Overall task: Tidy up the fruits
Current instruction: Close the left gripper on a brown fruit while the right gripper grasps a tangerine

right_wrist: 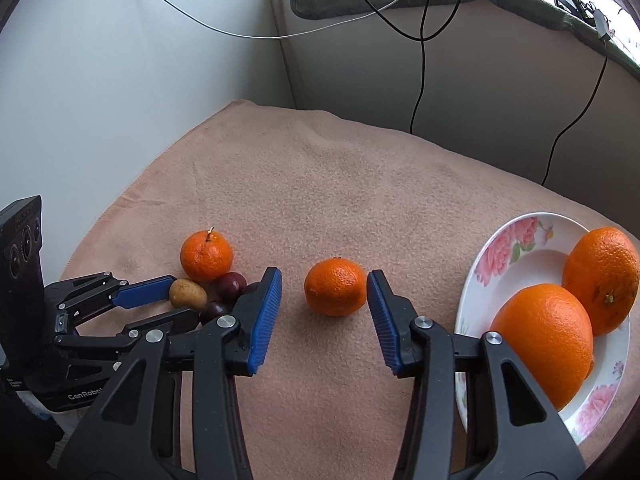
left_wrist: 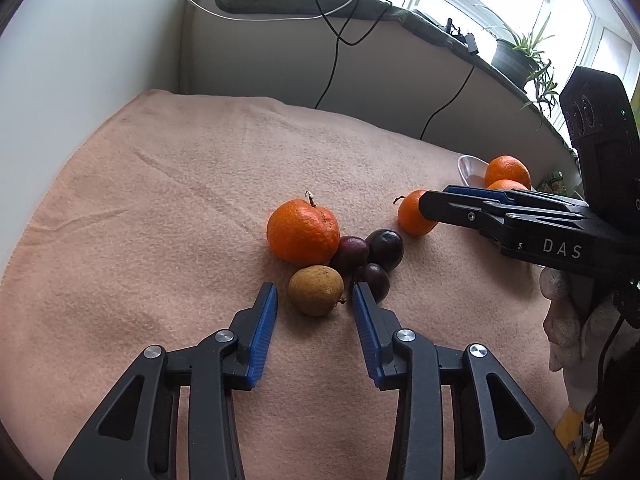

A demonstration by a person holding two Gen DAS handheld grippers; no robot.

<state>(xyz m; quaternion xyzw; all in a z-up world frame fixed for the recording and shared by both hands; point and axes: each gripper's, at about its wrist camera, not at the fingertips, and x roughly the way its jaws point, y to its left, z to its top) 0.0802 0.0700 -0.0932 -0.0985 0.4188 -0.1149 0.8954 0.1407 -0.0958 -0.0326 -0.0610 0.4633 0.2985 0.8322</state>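
A: Largest item first?
B: Blanket (right_wrist: 320,184), peach, one, covering the whole work surface; every fruit and the plate rest on it

A: Next?
B: Plate (right_wrist: 516,264), white with pink flowers, at the right edge of the blanket. It holds two big oranges (right_wrist: 548,336), touching each other. In the left wrist view only a sliver of its rim (left_wrist: 470,166) shows behind the right gripper

A: The grippers?
B: Right gripper (right_wrist: 323,286): jaws spread wide, blue pads either side of a lone tangerine (right_wrist: 335,287), the left pad clear of the peel, the right pad at its edge, contact unclear. From the left wrist view that same gripper (left_wrist: 430,204) comes in side-on over the tangerine (left_wrist: 412,213), and its opening cannot be told there. Left gripper (left_wrist: 316,294): jaws apart, tips flanking the brown fruit (left_wrist: 316,290) without pinching it; from the other side it (right_wrist: 182,300) shows a blue pad close beside that fruit (right_wrist: 188,293)

A: And the loose fruit?
B: Stemmed tangerine (left_wrist: 303,231), biggest of the cluster, at its far side, touching the fruit behind it. Lone tangerine, well apart from the cluster, between it and the plate. Brown fruit, round, russet skin, nearest the left gripper. Three dark purple fruits (left_wrist: 385,249), smallest, packed together to the right of the brown one; the nearest sits against the left gripper's right pad
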